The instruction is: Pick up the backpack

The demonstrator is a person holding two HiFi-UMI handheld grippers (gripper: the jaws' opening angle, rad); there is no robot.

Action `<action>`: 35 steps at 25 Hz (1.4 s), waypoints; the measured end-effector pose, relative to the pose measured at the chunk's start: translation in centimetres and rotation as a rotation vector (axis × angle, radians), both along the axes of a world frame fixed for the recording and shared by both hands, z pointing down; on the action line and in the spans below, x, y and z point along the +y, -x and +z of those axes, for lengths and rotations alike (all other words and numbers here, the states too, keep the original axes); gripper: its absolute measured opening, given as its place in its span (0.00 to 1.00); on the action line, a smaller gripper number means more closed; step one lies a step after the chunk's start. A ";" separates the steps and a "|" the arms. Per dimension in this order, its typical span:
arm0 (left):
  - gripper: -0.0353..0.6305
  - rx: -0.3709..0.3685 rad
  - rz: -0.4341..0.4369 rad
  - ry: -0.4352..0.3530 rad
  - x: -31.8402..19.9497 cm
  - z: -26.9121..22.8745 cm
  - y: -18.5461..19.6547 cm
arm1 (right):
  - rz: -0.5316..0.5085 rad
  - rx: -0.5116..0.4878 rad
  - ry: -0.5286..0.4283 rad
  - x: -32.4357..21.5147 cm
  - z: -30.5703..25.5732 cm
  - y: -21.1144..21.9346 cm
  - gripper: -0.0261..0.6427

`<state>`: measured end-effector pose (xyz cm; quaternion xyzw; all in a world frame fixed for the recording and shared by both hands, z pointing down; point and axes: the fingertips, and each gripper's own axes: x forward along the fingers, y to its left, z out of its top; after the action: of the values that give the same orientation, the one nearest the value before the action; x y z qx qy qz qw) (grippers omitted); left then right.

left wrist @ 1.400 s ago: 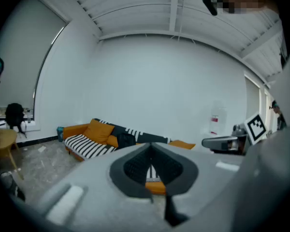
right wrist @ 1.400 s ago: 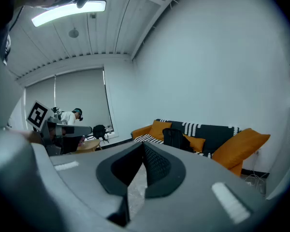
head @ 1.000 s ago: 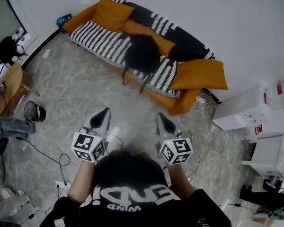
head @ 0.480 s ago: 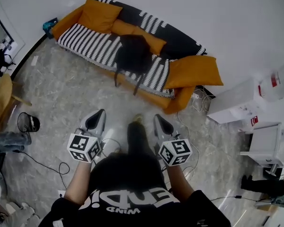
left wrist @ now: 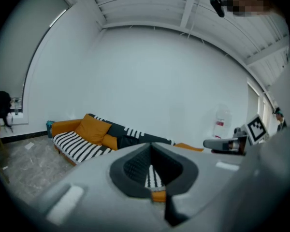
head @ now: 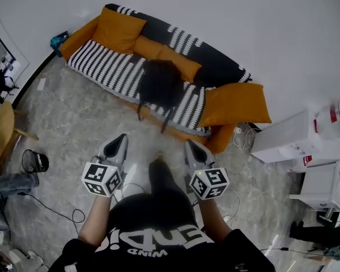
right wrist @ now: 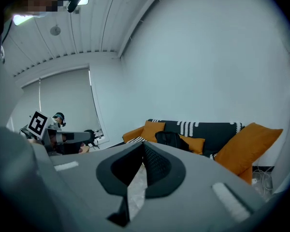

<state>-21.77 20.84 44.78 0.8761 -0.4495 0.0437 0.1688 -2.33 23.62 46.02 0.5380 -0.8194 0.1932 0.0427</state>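
A black backpack point(head: 160, 83) lies on the striped seat of an orange and black sofa point(head: 102, 67), its straps hanging over the front edge. In the right gripper view the backpack point(right wrist: 170, 140) shows far ahead on the sofa. My left gripper point(head: 118, 144) and right gripper point(head: 192, 148) are held side by side in front of the person, well short of the sofa, both shut and holding nothing. The left gripper view looks at the sofa point(left wrist: 82, 141) past the shut jaws.
Orange cushions point(head: 237, 102) sit at both sofa ends. White cabinets point(head: 283, 135) and a water bottle point(head: 331, 118) stand at the right. A wooden chair point(head: 3, 126), a black cap point(head: 34, 162) and cables point(head: 62, 211) are on the marble floor at the left. A wall runs behind the sofa.
The person has stepped toward the sofa, carrying both shut grippers forward with them. A leg now shows between the two grippers.
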 end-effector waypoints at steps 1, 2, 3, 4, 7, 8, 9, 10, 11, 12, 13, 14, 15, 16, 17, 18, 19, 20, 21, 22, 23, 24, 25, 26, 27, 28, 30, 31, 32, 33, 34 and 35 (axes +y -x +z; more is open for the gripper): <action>0.06 -0.001 -0.004 0.004 -1.5 -0.1 -0.3 | -0.005 0.000 0.002 -1.6 -0.2 -0.3 0.04; 0.06 -0.003 -0.008 0.007 -3.0 -0.3 -0.6 | -0.012 0.001 0.005 -3.2 -0.3 -0.5 0.04; 0.06 -0.004 -0.013 0.010 -4.5 -0.4 -0.9 | -0.021 0.001 0.009 -4.8 -0.4 -0.8 0.04; 0.06 -0.004 -0.019 0.013 -6.0 -0.5 -1.2 | -0.031 0.000 0.012 -6.4 -0.6 -1.1 0.04; 0.06 -0.003 -0.037 0.016 -10.6 -1.0 -2.4 | -0.052 0.000 0.016 -11.1 -1.0 -2.3 0.04; 0.06 -0.005 -0.042 0.016 -12.2 -1.2 -3.0 | -0.056 0.000 0.018 -12.7 -1.1 -2.9 0.04; 0.06 -0.007 -0.047 0.016 -13.7 -1.3 -3.5 | -0.060 -0.001 0.019 -14.3 -1.2 -3.5 0.04; 0.06 -0.007 -0.052 0.016 -15.1 -1.4 -4.2 | -0.064 -0.005 0.021 -15.8 -1.2 -4.1 0.04; 0.06 -0.004 -0.057 0.017 -16.5 -1.5 -4.8 | -0.068 -0.011 0.023 -17.2 -1.3 -4.8 0.04; 0.06 0.002 -0.061 0.020 -17.8 -1.5 -5.4 | -0.073 -0.019 0.025 -18.5 -1.3 -5.3 0.04; 0.06 0.010 -0.065 0.024 -19.1 -1.5 -5.9 | -0.079 -0.027 0.026 -19.7 -1.4 -5.7 0.04; 0.06 0.016 -0.068 0.027 -20.2 -1.5 -6.4 | -0.087 -0.032 0.026 -20.9 -1.4 -6.0 0.04; 0.06 0.019 -0.070 0.028 -21.3 -1.5 -6.8 | -0.095 -0.034 0.026 -22.0 -1.3 -6.2 0.04; 0.06 0.020 -0.072 0.028 -22.3 -1.5 -7.1 | -0.102 -0.035 0.025 -23.0 -1.3 -6.3 0.04; 0.06 0.020 -0.073 0.028 -23.1 -1.4 -7.4 | -0.107 -0.037 0.025 -23.8 -1.2 -6.4 0.04; 0.06 0.020 -0.076 0.028 -23.8 -1.3 -7.6 | -0.111 -0.039 0.027 -24.6 -1.0 -6.5 0.04; 0.06 0.019 -0.080 0.031 -24.4 -1.2 -7.7 | -0.113 -0.043 0.031 -25.3 -0.9 -6.7 0.04; 0.06 0.017 -0.084 0.033 -25.0 -1.1 -7.7 | -0.115 -0.047 0.036 -25.9 -0.7 -6.7 0.04; 0.06 0.016 -0.090 0.035 -25.6 -1.1 -7.5 | -0.117 -0.050 0.042 -26.5 -0.5 -6.8 0.04; 0.06 0.016 -0.096 0.037 -26.1 -1.1 -7.3 | -0.120 -0.053 0.046 -27.1 -0.5 -6.7 0.04; 0.06 0.016 -0.101 0.040 -26.6 -1.0 -7.1 | -0.124 -0.053 0.049 -27.6 -0.4 -6.6 0.04; 0.06 0.016 -0.105 0.042 -27.1 -1.0 -6.9 | -0.127 -0.052 0.051 -28.2 -0.4 -6.6 0.04; 0.06 0.017 -0.109 0.044 -27.7 -0.9 -6.8 | -0.129 -0.049 0.053 -28.8 -0.3 -6.6 0.04; 0.06 0.017 -0.111 0.046 -28.5 -0.8 -6.7 | -0.130 -0.046 0.056 -29.5 -0.2 -6.6 0.04; 0.06 0.018 -0.110 0.046 -29.3 -0.7 -6.7 | -0.129 -0.044 0.059 -30.3 0.0 -6.6 0.04; 0.06 0.019 -0.108 0.047 -30.1 -0.6 -6.6 | -0.126 -0.042 0.062 -31.0 0.1 -6.6 0.04; 0.06 0.018 -0.098 0.049 -32.0 -0.4 -6.5 | -0.117 -0.038 0.065 -32.7 0.3 -6.6 0.04; 0.06 0.017 -0.091 0.048 -33.2 -0.3 -6.5 | -0.109 -0.038 0.064 -33.8 0.2 -6.6 0.04; 0.06 0.016 -0.083 0.046 -34.5 -0.3 -6.5 | -0.101 -0.039 0.063 -34.9 0.2 -6.6 0.04; 0.06 0.014 -0.074 0.043 -35.8 -0.3 -6.6 | -0.093 -0.040 0.063 -36.1 0.2 -6.6 0.04; 0.06 0.010 -0.064 0.041 -37.0 -0.3 -6.6 | -0.087 -0.040 0.063 -37.1 0.2 -6.5 0.04; 0.06 0.005 -0.055 0.039 -38.1 -0.3 -6.6 | -0.085 -0.038 0.062 -38.2 0.2 -6.3 0.04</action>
<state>-15.14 -17.31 44.50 0.8601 -0.4719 0.0458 0.1882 3.95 -14.55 46.19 0.4974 -0.8357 0.2268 0.0521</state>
